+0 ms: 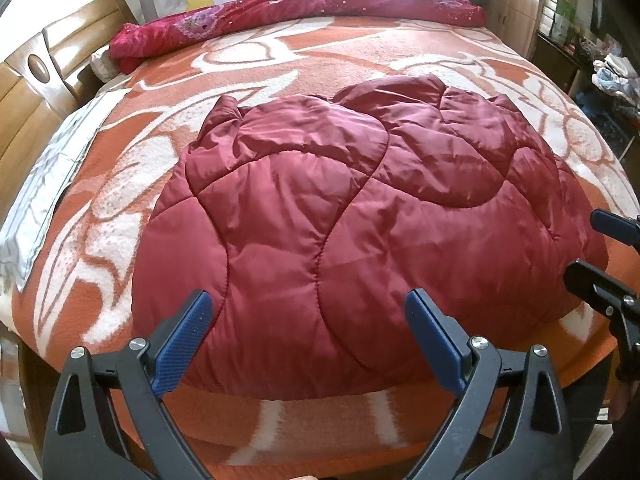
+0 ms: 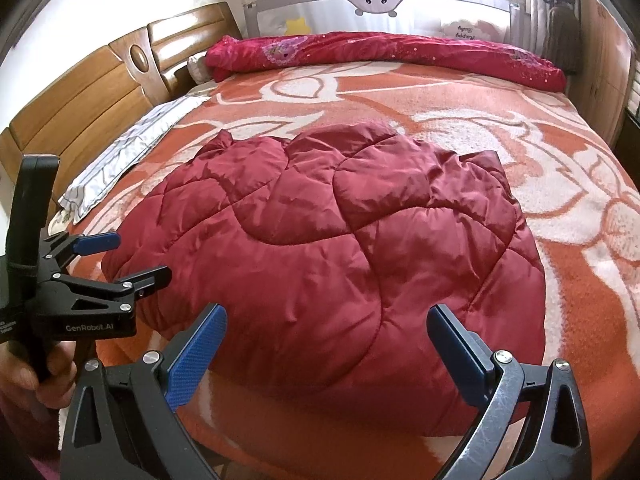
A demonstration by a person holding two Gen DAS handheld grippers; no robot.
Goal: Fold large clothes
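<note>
A dark red quilted padded garment (image 1: 360, 220) lies folded into a puffy bundle on the bed near its front edge; it also shows in the right wrist view (image 2: 340, 248). My left gripper (image 1: 308, 304) is open and empty, just above the garment's near edge. My right gripper (image 2: 326, 318) is open and empty, over the garment's near edge. The left gripper also shows at the left of the right wrist view (image 2: 140, 254), open beside the garment's left end. The right gripper shows at the right edge of the left wrist view (image 1: 584, 244).
The bed is covered by an orange and white patterned blanket (image 1: 320, 60). A rolled red flowered quilt (image 1: 304, 16) lies along the far side. A grey-white pillow (image 1: 52, 184) lies at the left by the wooden headboard (image 2: 80, 92). A bed rail (image 2: 376, 0) stands behind.
</note>
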